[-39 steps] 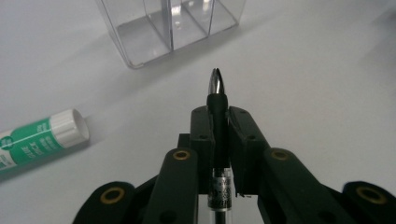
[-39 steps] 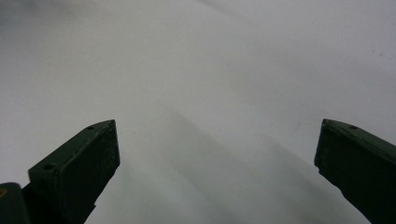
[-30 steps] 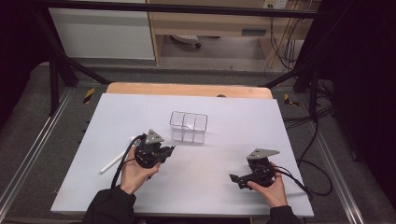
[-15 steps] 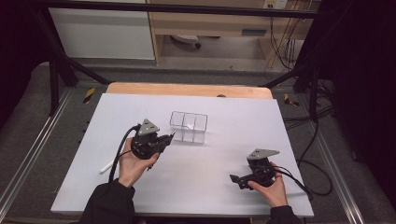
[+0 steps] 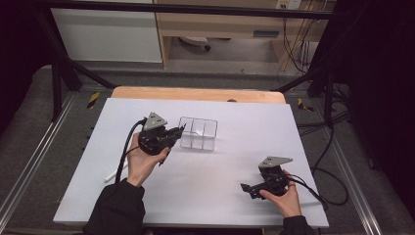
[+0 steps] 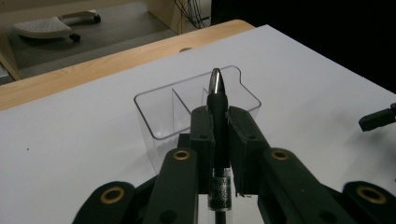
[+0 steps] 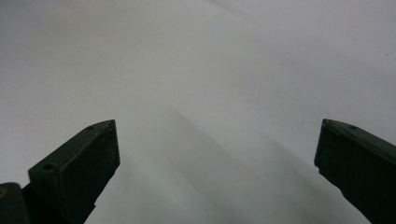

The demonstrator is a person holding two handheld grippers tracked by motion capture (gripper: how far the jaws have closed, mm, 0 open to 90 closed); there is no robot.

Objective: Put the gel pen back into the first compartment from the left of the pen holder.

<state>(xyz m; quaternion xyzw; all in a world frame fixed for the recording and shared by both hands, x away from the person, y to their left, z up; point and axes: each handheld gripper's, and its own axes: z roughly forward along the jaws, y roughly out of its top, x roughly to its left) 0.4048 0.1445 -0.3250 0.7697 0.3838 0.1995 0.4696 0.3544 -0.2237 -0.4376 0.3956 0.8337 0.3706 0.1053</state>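
My left gripper (image 5: 177,133) is shut on a black pen (image 6: 218,116) with a silver tip. The pen runs along the jaws and sticks out past them, held above the table. Its tip points at a clear plastic box (image 6: 159,121) with three compartments, which stands just beyond on the white table top. In the high view the pen tip (image 5: 182,128) hangs at the left rim of the box (image 5: 197,119). My right gripper (image 5: 247,188) rests near the front right of the table. Its jaws stand wide open (image 7: 217,144) over bare white surface.
A white stick-like object (image 5: 115,174) lies on the table by the left forearm. The white sheet (image 5: 205,196) covers a wooden table whose far edge (image 5: 195,94) shows behind the box. Cables trail off the right side (image 5: 323,191).
The left hand has risen and moved right toward the clear box, with the pen in its jaws. The right hand has kept still.
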